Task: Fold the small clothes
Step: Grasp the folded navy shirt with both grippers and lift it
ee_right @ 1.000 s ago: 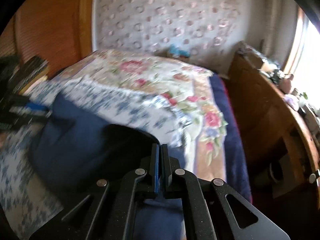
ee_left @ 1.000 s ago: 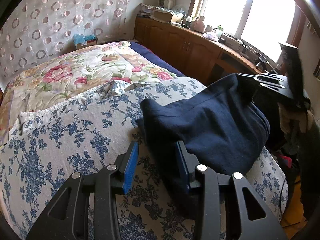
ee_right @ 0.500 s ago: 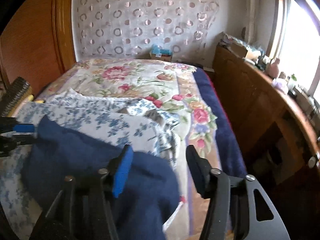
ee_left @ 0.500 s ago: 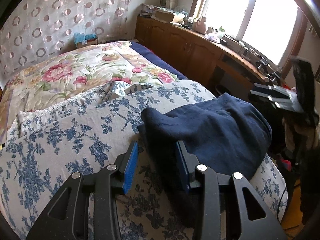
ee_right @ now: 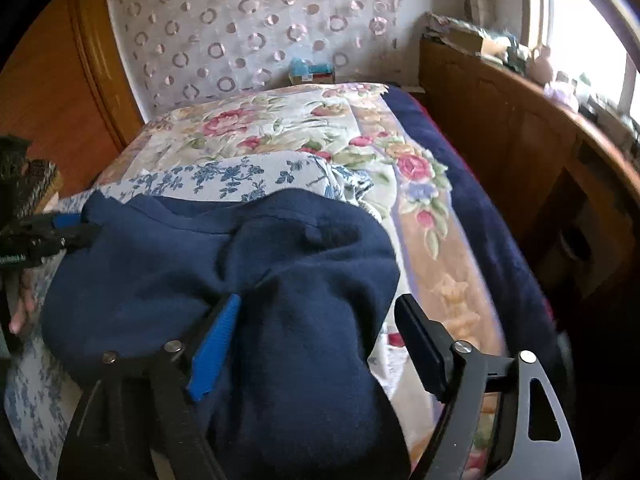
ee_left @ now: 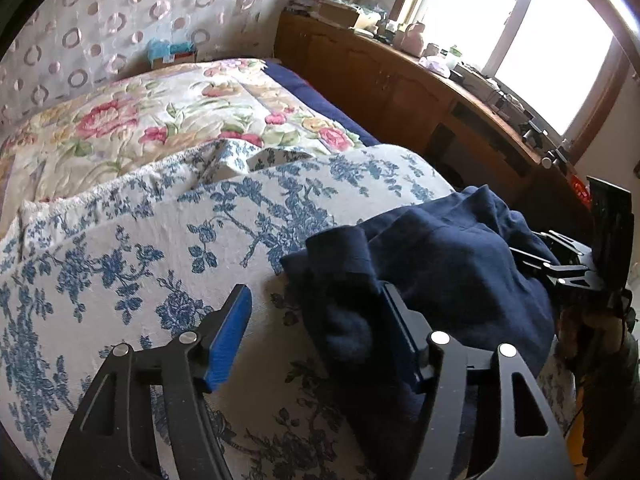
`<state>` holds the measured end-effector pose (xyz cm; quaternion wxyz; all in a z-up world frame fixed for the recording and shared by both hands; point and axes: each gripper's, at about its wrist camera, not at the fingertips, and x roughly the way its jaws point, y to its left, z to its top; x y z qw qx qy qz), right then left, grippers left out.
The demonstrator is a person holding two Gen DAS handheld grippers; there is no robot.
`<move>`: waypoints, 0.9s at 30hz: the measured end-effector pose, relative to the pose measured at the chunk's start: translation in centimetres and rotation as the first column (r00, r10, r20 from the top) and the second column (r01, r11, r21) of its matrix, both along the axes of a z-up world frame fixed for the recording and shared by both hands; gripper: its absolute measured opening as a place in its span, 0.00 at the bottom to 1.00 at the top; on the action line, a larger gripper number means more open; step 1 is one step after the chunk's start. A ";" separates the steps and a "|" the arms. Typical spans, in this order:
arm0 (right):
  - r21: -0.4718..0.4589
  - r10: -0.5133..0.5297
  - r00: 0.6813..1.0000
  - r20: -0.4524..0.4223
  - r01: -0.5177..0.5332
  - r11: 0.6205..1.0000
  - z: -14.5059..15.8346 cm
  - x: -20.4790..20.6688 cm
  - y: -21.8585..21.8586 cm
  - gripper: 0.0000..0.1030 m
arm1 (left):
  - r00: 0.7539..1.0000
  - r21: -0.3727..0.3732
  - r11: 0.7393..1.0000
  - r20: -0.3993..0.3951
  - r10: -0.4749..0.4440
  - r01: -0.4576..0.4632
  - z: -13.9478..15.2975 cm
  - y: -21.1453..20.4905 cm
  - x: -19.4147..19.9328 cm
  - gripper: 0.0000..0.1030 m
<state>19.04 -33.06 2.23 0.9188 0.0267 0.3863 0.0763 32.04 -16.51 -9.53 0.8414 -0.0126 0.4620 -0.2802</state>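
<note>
— Progress looked about halfway to me. The navy garment (ee_right: 224, 272) was lying doubled over in a soft heap on the blue-flowered cover (ee_left: 120, 272) at the near end of the bed (ee_right: 280, 128), not yet a tidy packet.

— And the tools?

— Both had just been opening. The left tool (ee_left: 316, 328) stood with its jaws apart, the garment's near corner loose between them, not pinched. The right tool (ee_right: 320, 336) gaped wide over the other end, cloth bulging between its jaws but nothing pressed.

— Which way did it lie?

— Its long axis ran across the bed, from one tool to the other, a seam along the far edge. I'd say smoothing and one more fold were left.
</note>
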 end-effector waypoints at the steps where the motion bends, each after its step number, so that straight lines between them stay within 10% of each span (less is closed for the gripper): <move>1: 0.011 0.003 1.000 -0.002 -0.003 1.000 -0.1 0.1 -0.2 0.78 | 1.000 -0.003 1.000 0.006 0.001 -0.001 0.0 0.0 0.0 0.65; 9: 0.055 0.026 0.999 -0.020 -0.025 0.998 -0.2 0.3 -0.4 0.76 | 1.000 -0.038 0.999 0.012 -0.006 0.006 0.0 -0.5 0.4 0.62; 18: 0.081 0.047 0.999 -0.001 -0.047 0.996 -0.7 -0.2 0.2 0.52 | 0.999 -0.112 0.993 -0.007 -0.047 0.046 0.3 -0.5 0.4 0.10; 21: 0.067 0.075 0.997 0.024 -0.076 0.995 -0.5 -0.9 1.0 0.27 | 0.998 -0.130 0.990 0.031 -0.054 0.058 1.3 -0.4 -0.4 0.08; 27: 0.044 0.079 0.991 0.104 -0.084 0.995 0.1 -2.4 1.2 0.18 | 0.988 -0.174 0.981 0.140 -0.060 0.084 4.9 0.2 -3.0 0.07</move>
